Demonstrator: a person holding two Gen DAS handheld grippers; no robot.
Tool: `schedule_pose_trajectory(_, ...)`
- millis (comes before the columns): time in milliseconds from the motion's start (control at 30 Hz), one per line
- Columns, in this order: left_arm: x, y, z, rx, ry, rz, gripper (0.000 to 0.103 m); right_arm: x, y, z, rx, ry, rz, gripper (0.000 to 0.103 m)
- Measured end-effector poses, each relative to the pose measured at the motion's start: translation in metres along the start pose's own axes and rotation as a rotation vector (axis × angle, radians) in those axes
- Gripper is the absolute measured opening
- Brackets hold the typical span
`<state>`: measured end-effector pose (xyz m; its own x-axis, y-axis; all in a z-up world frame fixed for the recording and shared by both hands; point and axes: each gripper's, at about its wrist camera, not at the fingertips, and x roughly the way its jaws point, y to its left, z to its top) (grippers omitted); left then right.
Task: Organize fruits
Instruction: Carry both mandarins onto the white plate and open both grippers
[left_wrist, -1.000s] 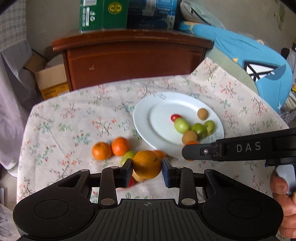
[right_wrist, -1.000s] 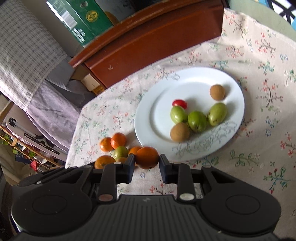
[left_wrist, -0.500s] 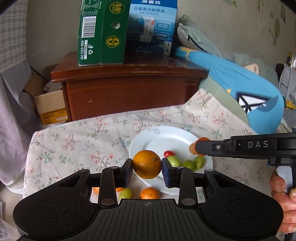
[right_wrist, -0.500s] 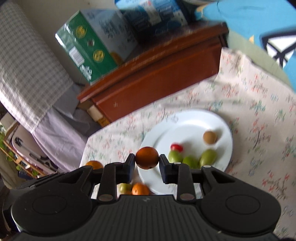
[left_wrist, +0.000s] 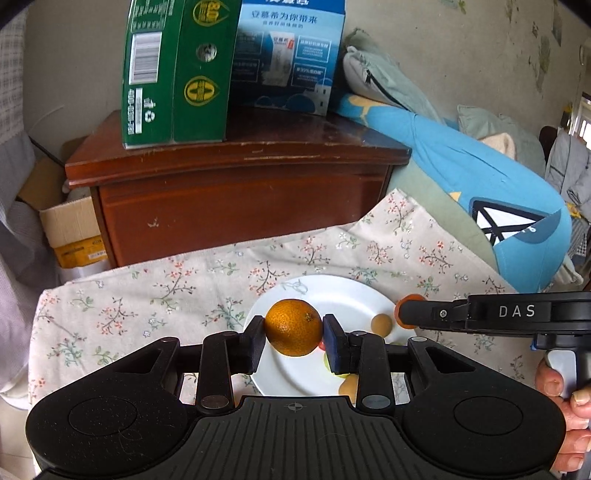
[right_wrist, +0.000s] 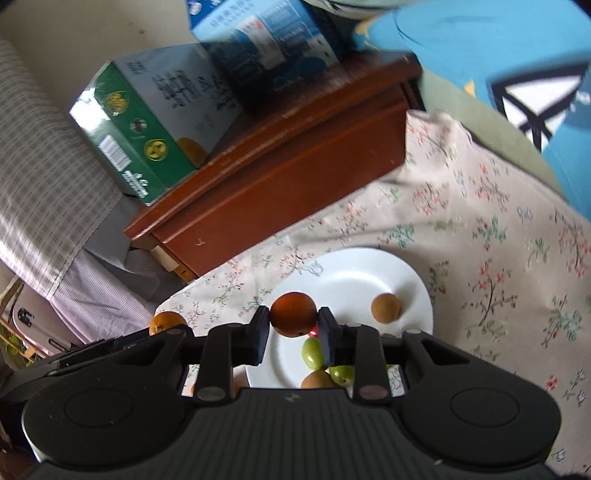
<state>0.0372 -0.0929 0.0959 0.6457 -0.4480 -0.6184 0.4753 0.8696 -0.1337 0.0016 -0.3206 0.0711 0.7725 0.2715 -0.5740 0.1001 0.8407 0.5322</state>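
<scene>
My left gripper (left_wrist: 294, 332) is shut on a large orange (left_wrist: 293, 327) and holds it in the air over the near left part of the white plate (left_wrist: 343, 295). My right gripper (right_wrist: 294, 326) is shut on a smaller dark orange mandarin (right_wrist: 293, 314), also above the plate (right_wrist: 354, 273). In the left wrist view the right gripper reaches in from the right with the mandarin (left_wrist: 404, 306) at its tip. On the plate lie a brown kiwi (right_wrist: 386, 308), green fruits (right_wrist: 313, 349), another brown fruit (right_wrist: 317, 380) and a small red one, partly hidden.
The plate sits on a floral tablecloth (left_wrist: 147, 295). A dark wooden cabinet (left_wrist: 240, 184) stands behind the table with a green box (left_wrist: 177, 74) and a blue box (left_wrist: 288, 55) on top. A blue cushion (left_wrist: 480, 177) lies at right. A cardboard box (left_wrist: 70, 229) sits at left.
Both grippers lifted their oranges off the cloth and rose. They now hold them higher, over the plate. The loose mandarins on the cloth have dropped out of sight behind the grippers.
</scene>
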Motion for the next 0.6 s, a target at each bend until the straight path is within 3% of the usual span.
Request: schedule_pose_trajectory(600, 0.05, -0.006, -0.02, 0.001, 0.094, -0.054, 0.031, 0.036, -0.02, -0.009, 0.054, 0.065, -0.065, 0.029)
